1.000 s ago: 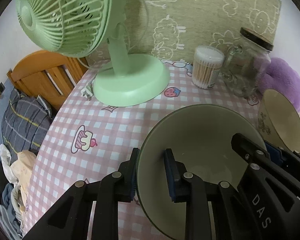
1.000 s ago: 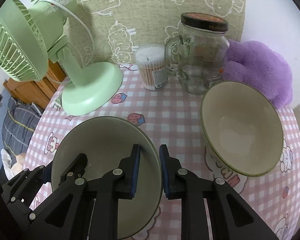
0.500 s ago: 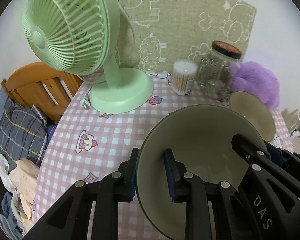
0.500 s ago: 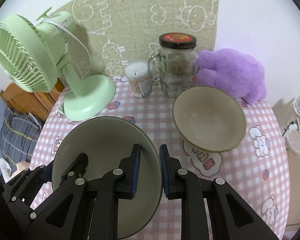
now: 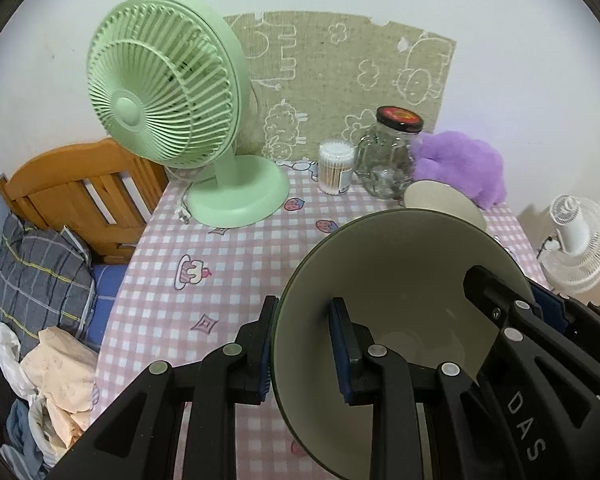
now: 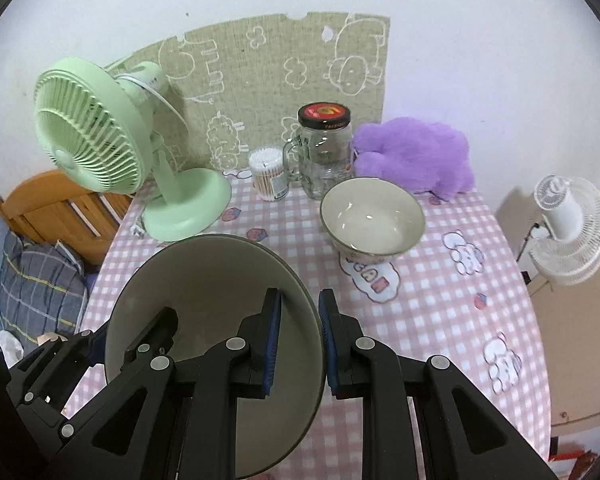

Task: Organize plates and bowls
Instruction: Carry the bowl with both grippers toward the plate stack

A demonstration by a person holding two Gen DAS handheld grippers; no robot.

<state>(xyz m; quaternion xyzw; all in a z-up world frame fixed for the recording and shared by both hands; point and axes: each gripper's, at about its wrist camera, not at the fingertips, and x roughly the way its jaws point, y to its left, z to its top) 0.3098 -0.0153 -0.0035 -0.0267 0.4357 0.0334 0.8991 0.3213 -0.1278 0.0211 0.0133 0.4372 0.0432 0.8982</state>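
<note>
With both my left gripper [image 5: 302,354] and right gripper [image 6: 298,346] clamped on its rim, I have lifted the near bowl [image 6: 204,320] clear of the table [image 6: 440,300], ready for stacking in the far bowl [image 6: 374,216].

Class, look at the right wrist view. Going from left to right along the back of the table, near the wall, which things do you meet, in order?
Green fan → tub of cotton swabs → glass jar with a black lid → purple plush toy.
</note>
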